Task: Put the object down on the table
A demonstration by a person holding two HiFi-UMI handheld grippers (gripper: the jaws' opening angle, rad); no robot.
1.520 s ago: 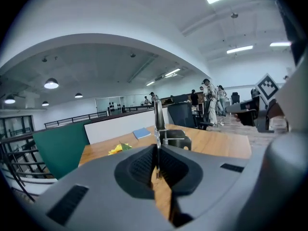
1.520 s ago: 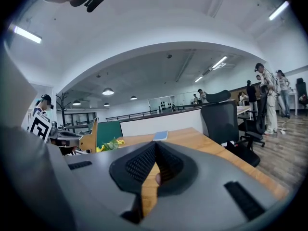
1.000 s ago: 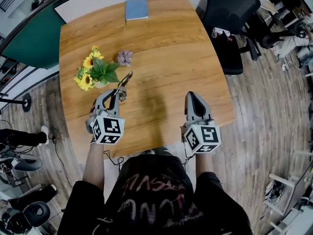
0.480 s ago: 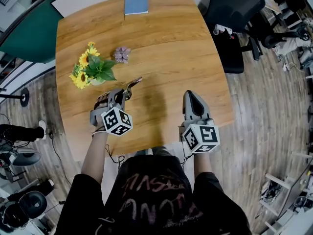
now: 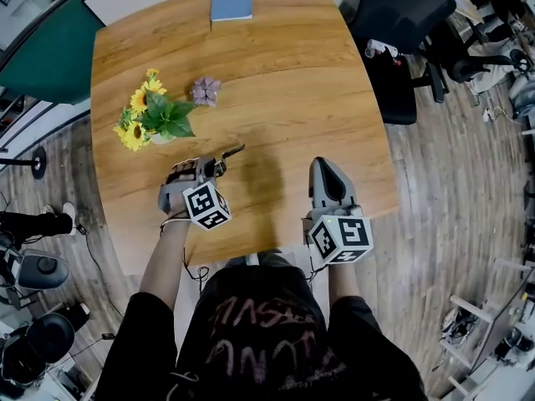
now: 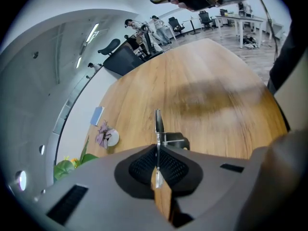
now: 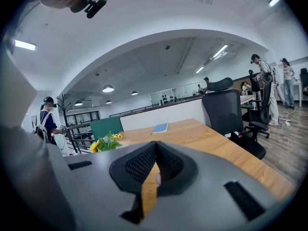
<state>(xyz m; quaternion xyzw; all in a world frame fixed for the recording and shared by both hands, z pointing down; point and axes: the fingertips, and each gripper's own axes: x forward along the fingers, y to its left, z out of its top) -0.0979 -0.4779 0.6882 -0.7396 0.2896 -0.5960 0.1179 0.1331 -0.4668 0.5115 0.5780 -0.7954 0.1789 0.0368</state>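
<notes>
A thin metal piece with a dark part [image 5: 227, 154] sticks out of my left gripper [image 5: 214, 168], which is shut on it low over the wooden table [image 5: 292, 73]. In the left gripper view the metal piece [image 6: 157, 121] stands edge-on between the closed pads, and its dark part [image 6: 175, 141] juts to the right, close above the wood. Whether it touches the table I cannot tell. My right gripper [image 5: 325, 165] hovers shut over the table's near right part with nothing in it; its pads [image 7: 144, 160] meet at the tips.
A small pot of sunflowers [image 5: 150, 119] and a purple flower [image 5: 205, 90] stand just beyond the left gripper. A blue book [image 5: 231, 2] lies at the far edge. A black office chair [image 5: 393, 23] stands at the table's far right. People stand far off.
My left gripper has come down toward the table and rolled, so the metal piece now points to the right, lower than before. The right gripper has stayed put.
</notes>
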